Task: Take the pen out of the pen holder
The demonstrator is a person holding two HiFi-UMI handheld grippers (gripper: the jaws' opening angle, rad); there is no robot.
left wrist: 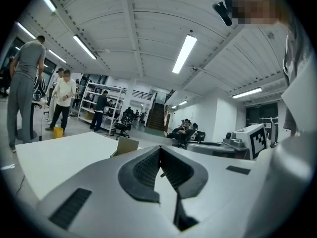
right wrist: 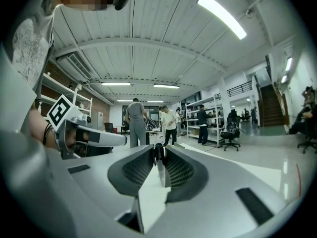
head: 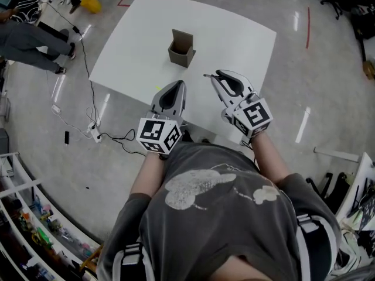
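Observation:
A brown cardboard pen holder [head: 181, 48] stands upright near the middle of the white table [head: 129, 45]; it also shows as the pen holder [left wrist: 125, 146] beyond my left jaws. My right gripper [head: 215, 75] hovers over the table's near edge, right of the holder, shut on a thin pen [head: 208, 75] that pokes out leftward. In the right gripper view the pen [right wrist: 160, 166] stands upright, pinched between the jaws of my right gripper [right wrist: 159, 150]. My left gripper [head: 179, 85] hangs beside it, nearer the holder; the tips of the left gripper [left wrist: 159, 150] meet with nothing held.
Several people stand on the floor at the far left [head: 26, 37] near a yellow bucket [head: 91, 3]. A cable runs to a power strip [head: 94, 134] left of the table. Shelving [head: 35, 227] lines the lower left; red tape [head: 308, 28] marks the floor.

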